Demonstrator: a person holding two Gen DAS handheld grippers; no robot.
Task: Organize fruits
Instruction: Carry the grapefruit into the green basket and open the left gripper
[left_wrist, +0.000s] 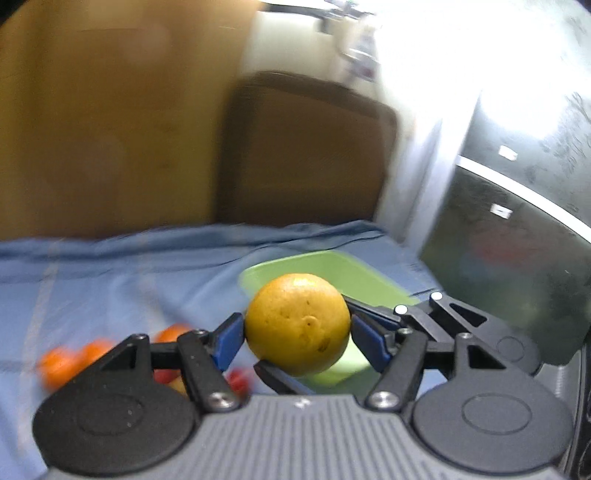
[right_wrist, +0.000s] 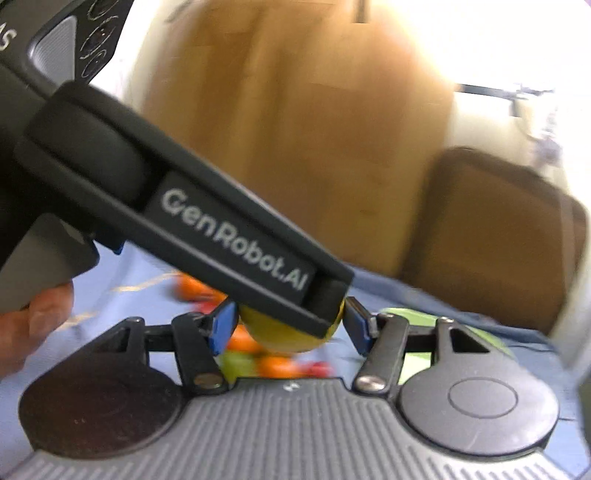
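My left gripper (left_wrist: 297, 336) is shut on a yellow-orange fruit (left_wrist: 297, 323) and holds it above the near edge of a green tray (left_wrist: 332, 264) on a blue cloth. My right gripper (right_wrist: 290, 325) has a yellow fruit (right_wrist: 284, 338) between its blue pads (right_wrist: 221, 326); the left gripper's body (right_wrist: 207, 225) crosses in front and hides most of that fruit. I cannot tell whether the right pads press on it. Loose orange fruits (left_wrist: 61, 363) and red ones (left_wrist: 238, 382) lie on the cloth at lower left. The green tray (right_wrist: 417, 317) shows partly in the right wrist view.
A blue cloth (left_wrist: 110, 280) covers the table. A brown chair back (left_wrist: 306, 147) stands behind the table. A dark appliance (left_wrist: 509, 236) stands at the right edge. A hand (right_wrist: 33, 321) holds the left gripper. Loose orange fruits (right_wrist: 195, 288) lie on the cloth.
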